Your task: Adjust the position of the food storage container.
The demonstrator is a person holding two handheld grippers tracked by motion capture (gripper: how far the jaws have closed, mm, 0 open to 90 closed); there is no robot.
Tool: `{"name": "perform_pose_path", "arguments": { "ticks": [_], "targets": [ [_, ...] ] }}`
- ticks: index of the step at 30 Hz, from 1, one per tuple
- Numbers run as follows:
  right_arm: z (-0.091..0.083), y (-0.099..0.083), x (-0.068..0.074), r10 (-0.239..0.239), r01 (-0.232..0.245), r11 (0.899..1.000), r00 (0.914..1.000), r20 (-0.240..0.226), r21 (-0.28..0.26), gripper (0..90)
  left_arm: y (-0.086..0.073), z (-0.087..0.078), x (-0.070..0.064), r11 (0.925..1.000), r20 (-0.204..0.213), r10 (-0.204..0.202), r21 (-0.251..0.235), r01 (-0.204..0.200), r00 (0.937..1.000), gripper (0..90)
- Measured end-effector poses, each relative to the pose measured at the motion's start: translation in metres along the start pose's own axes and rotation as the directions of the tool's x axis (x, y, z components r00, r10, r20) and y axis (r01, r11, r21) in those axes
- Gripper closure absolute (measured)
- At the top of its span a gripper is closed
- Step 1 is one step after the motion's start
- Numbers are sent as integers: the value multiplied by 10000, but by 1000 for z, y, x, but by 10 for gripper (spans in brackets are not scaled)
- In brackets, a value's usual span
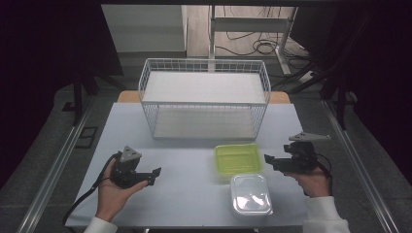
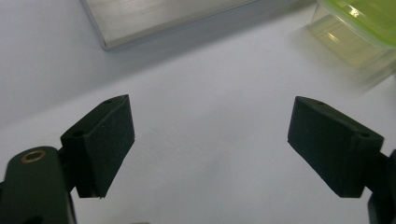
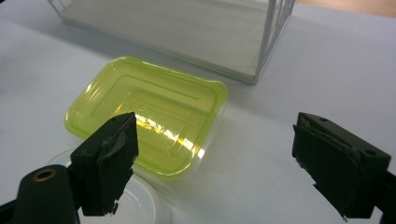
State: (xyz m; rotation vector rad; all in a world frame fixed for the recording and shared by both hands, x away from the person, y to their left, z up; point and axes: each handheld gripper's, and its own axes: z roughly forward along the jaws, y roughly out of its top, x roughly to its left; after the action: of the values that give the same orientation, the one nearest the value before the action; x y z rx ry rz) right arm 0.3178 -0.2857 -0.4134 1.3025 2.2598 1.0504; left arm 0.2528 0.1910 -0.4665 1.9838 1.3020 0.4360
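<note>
A container with a yellow-green lid (image 1: pixel 237 158) (image 3: pixel 149 114) (image 2: pixel 359 28) sits on the grey table, right of centre. Just in front of it lies a container with a clear white lid (image 1: pixel 250 193) (image 3: pixel 140 205). A white wire shelf rack (image 1: pixel 204 98) (image 3: pixel 187 28) stands at the back of the table. My left gripper (image 1: pixel 156 175) (image 2: pixel 210 144) is held open over bare table at the front left, jaws wide apart and empty. My right gripper (image 1: pixel 268 160) (image 3: pixel 219 163) is open too, just right of the green-lidded container, pointing at it with nothing between its jaws.
The table's front edge (image 1: pixel 194 224) runs just below the clear container. Dark curtains hang at both sides. Behind the table are a desk frame (image 1: pixel 252 29) and cables on the floor. Bare table surface (image 1: pixel 189 179) lies between the two grippers.
</note>
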Motion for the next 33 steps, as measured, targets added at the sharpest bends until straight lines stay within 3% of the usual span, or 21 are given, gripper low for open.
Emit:
{"name": "perform_pose_path", "arguments": {
  "ticks": [2,11,19,20,22,25,28,33],
  "targets": [
    [1,-1,0,80,-80,9999,10000,-3,91,147,1,0,0,9997,84,-224,-37,224,9997,144],
    [-2,0,-4,418,-418,9991,9991,24,38,165,2,-3,2,9993,246,-375,-48,376,9990,144],
    [-3,-5,-14,757,-767,9952,9970,184,602,185,3,-5,4,9989,270,-464,54,463,9986,145],
    [-2,-6,-16,1005,-1027,9919,9944,336,742,196,5,-5,7,9983,393,-589,-20,590,9975,145],
    [-2,-6,-16,1062,-1094,9908,9934,423,802,205,6,-6,8,9979,403,-640,-35,642,9971,146],
    [2,-6,-21,1333,-1399,9828,9892,616,1208,268,7,-4,10,9973,94,-727,123,726,9973,147],
    [13,-2,-25,1598,-1746,9680,9827,938,1801,323,5,-2,8,9976,84,-648,237,646,9979,146],
    [33,2,-25,1511,-1704,9550,9838,962,2427,390,4,2,7,9979,93,-520,386,516,9986,141]
  ]
}}
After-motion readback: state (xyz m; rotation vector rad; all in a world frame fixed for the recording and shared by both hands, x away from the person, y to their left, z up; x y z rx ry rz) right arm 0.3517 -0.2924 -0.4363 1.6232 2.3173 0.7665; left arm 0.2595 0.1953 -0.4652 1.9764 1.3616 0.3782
